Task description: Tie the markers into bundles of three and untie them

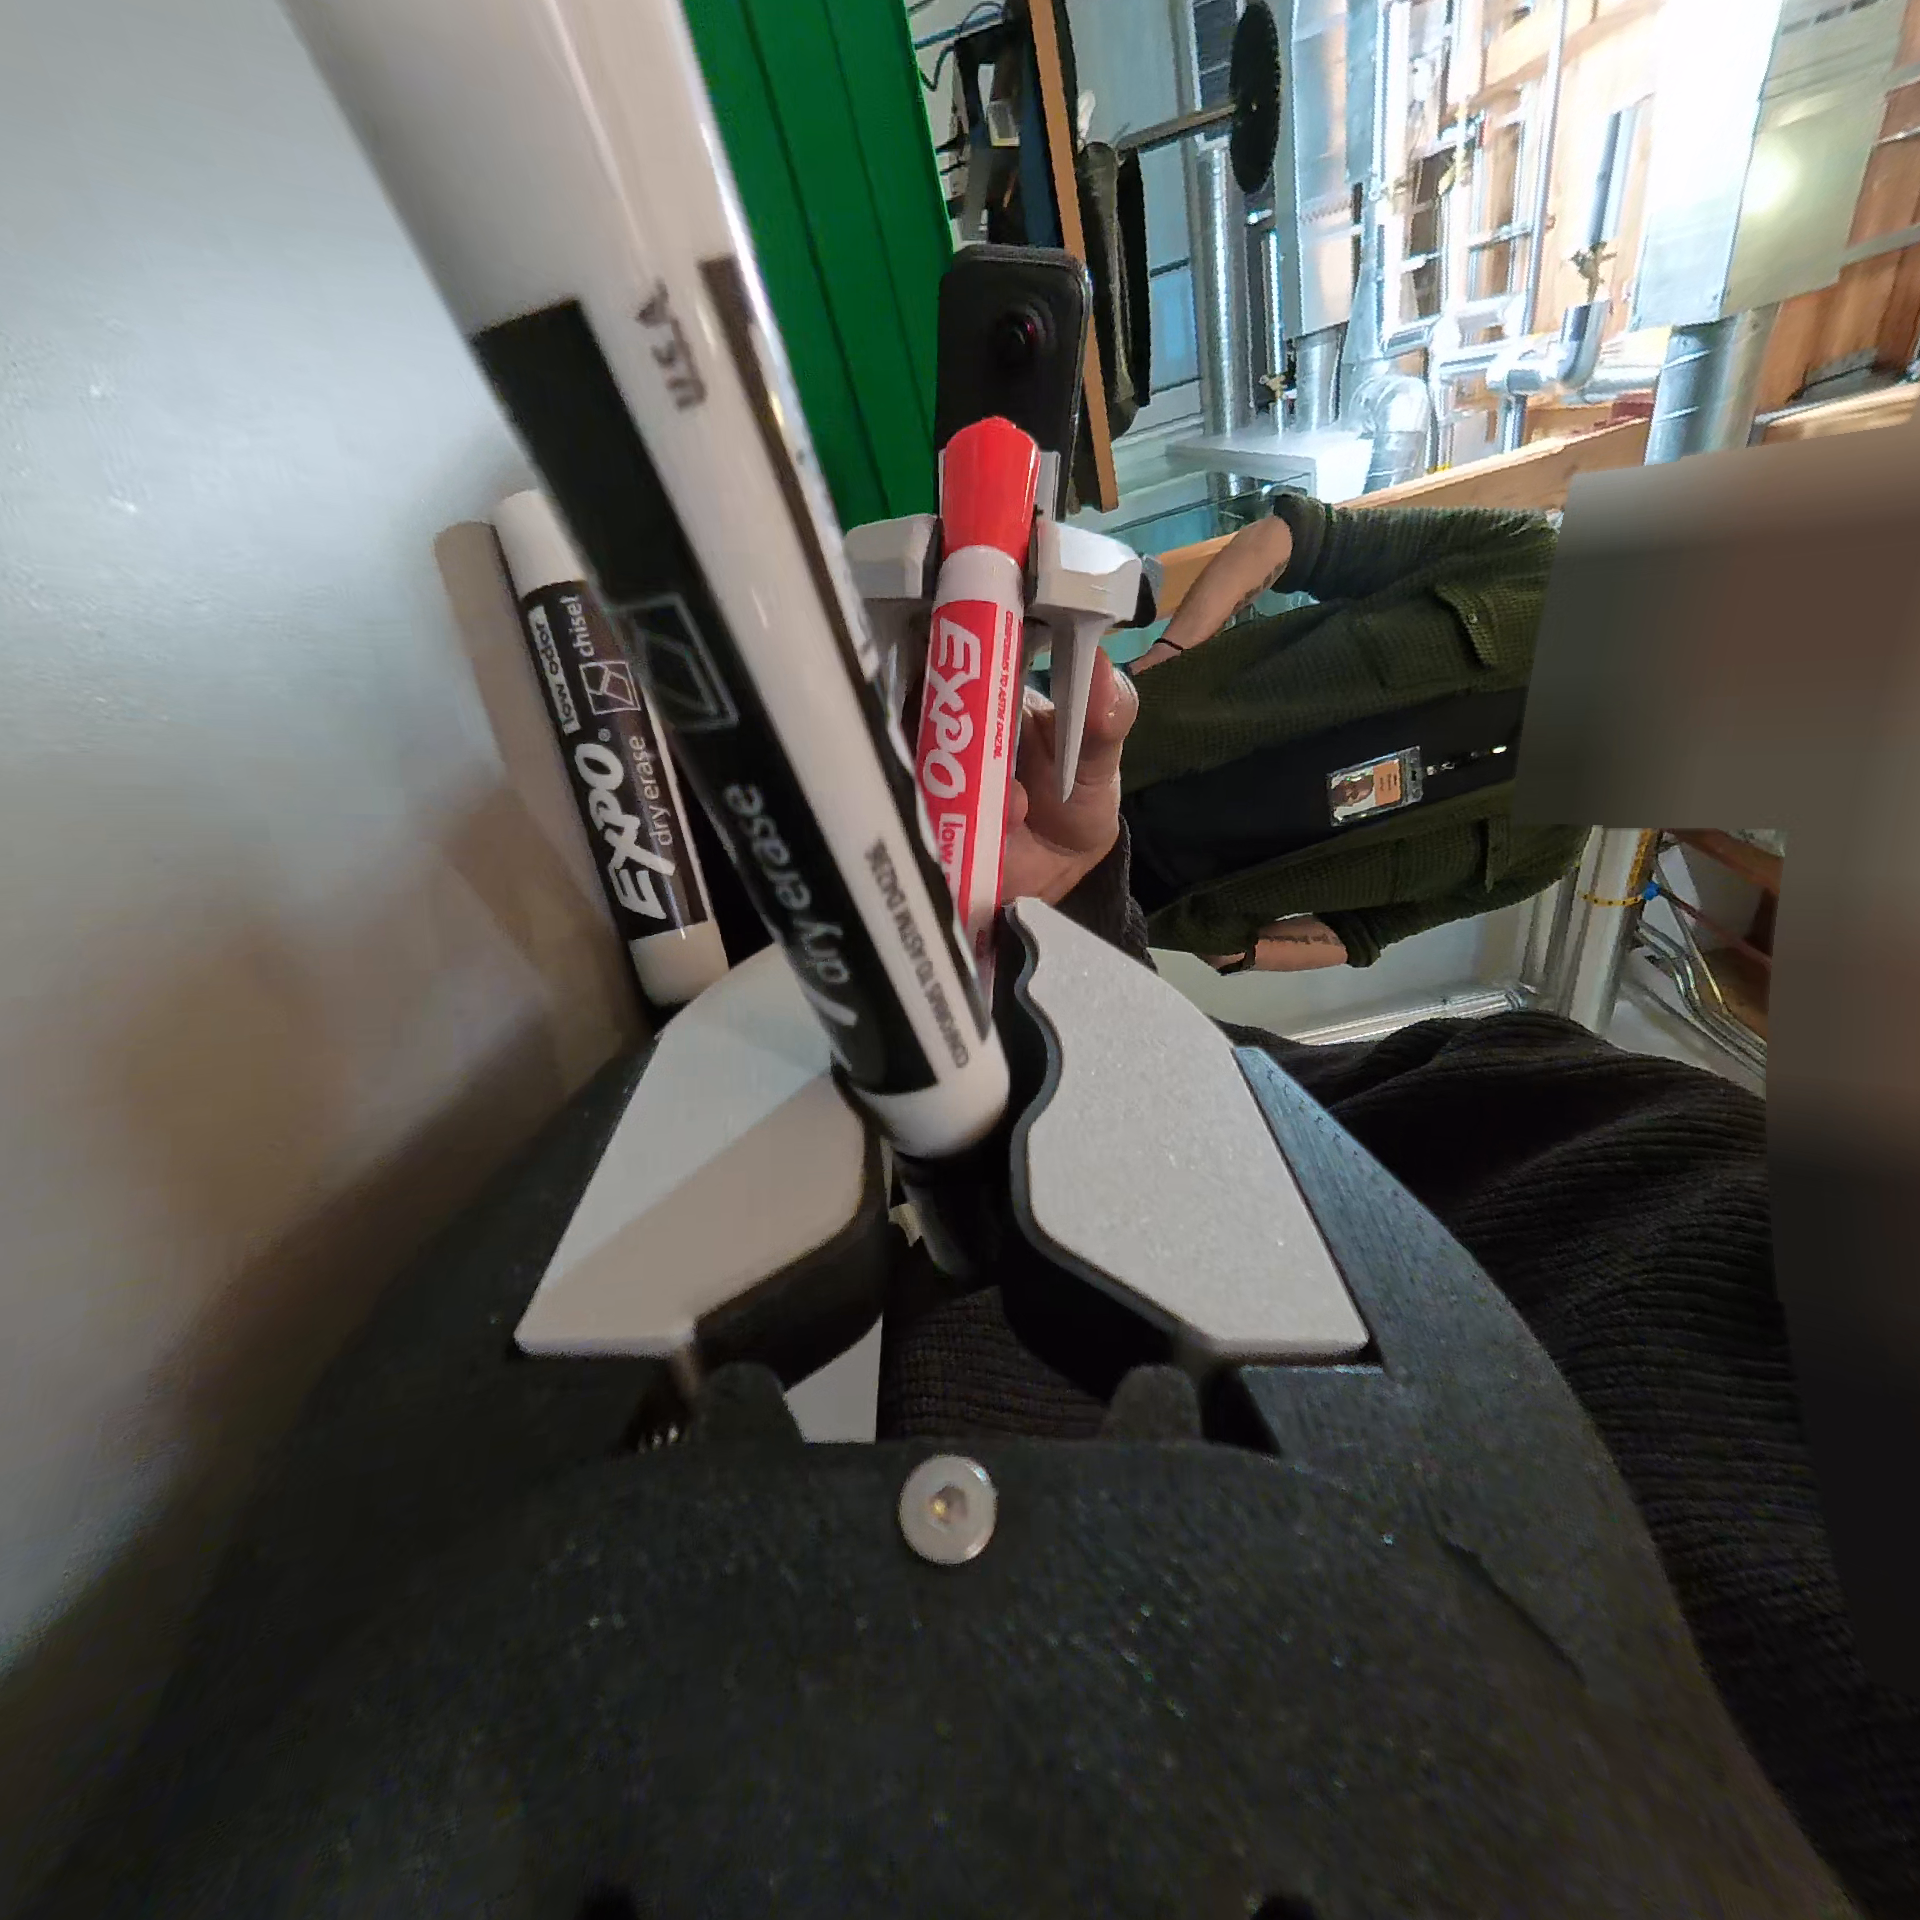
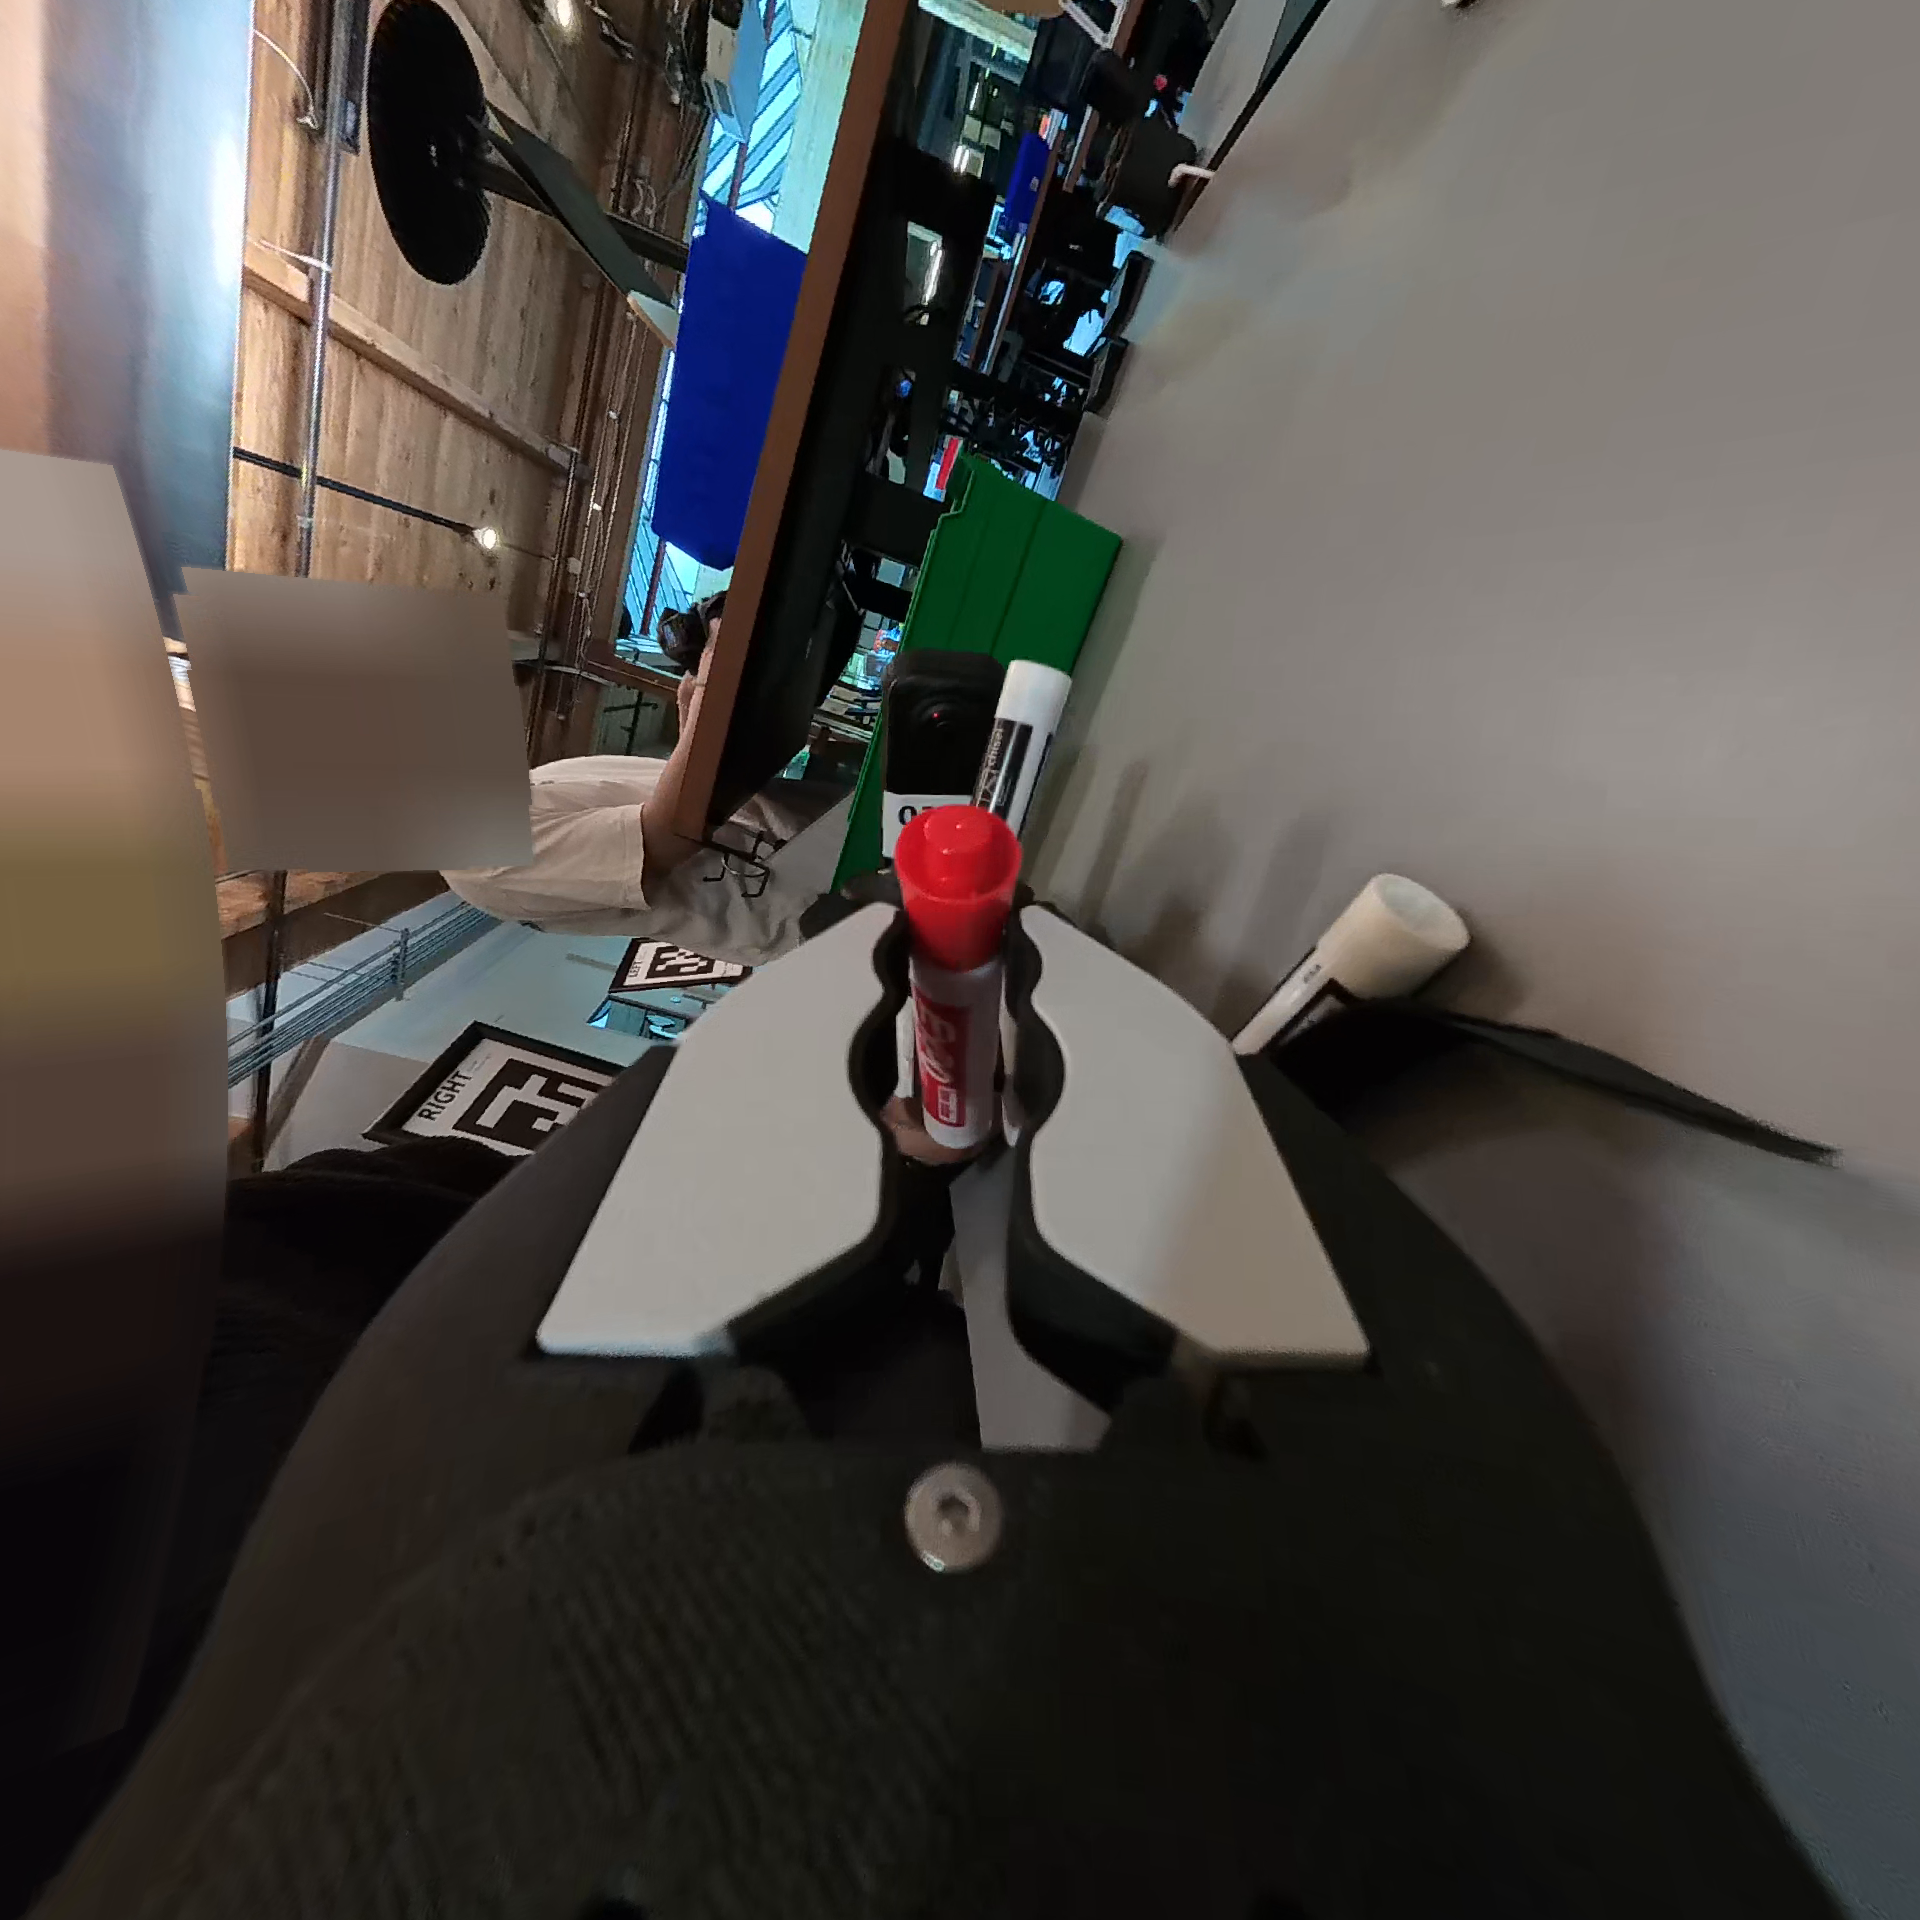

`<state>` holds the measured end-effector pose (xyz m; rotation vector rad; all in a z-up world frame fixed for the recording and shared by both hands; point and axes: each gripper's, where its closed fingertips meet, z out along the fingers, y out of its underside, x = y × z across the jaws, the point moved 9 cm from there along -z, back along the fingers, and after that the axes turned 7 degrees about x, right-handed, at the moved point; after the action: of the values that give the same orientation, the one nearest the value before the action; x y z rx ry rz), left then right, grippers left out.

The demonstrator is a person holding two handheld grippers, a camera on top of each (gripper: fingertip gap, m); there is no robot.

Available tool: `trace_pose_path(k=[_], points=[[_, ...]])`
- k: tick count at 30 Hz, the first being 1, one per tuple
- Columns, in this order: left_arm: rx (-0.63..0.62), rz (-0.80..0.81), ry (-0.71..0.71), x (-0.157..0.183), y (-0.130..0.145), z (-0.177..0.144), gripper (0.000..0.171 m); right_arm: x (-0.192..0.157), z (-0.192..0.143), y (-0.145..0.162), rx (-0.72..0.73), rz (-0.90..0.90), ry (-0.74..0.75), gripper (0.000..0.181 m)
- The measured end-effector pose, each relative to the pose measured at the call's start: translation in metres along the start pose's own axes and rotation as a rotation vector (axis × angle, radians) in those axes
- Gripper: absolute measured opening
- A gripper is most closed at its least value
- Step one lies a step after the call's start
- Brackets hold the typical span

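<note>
My left gripper (image 1: pixel 966 997) is shut on the lower end of a white marker with a black label (image 1: pixel 727 623), which slants up and away. A second black-labelled marker (image 1: pixel 613 769) lies on the pale table (image 1: pixel 208 520) beside it. My right gripper (image 2: pixel 956 925) is shut on a red marker (image 2: pixel 956 883), cap pointing away. In the left wrist view the right gripper (image 1: pixel 987 582) holds that red marker (image 1: pixel 966 727) just behind the left gripper's marker. In the right wrist view a black-labelled marker (image 2: pixel 1023 727) stands behind the red one, and another marker (image 2: pixel 1351 956) lies on the table.
A green plastic piece (image 1: pixel 821 208) stands on the table behind the markers; it also shows in the right wrist view (image 2: pixel 997 644). A dark thin strip (image 2: pixel 1558 1081) lies by the marker on the table (image 2: pixel 1558 520). People sit beyond the table's edge. My right fingertips sit around 6 cm from my left ones.
</note>
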<state>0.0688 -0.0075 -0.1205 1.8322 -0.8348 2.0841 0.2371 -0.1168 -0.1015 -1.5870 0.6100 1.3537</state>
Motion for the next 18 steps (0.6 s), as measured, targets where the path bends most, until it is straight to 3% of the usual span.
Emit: trace_pose_path(k=[10, 18], points=[[0.033, 0.034, -0.03, 0.0, -0.007, -0.008, 0.012, -0.005, -0.02, -0.012, -0.011, 0.011, -0.111, 0.017], [0.032, 0.051, -0.044, 0.001, -0.007, -0.008, 0.008, 0.006, -0.03, -0.009, -0.169, -0.086, 0.07, 0.017]])
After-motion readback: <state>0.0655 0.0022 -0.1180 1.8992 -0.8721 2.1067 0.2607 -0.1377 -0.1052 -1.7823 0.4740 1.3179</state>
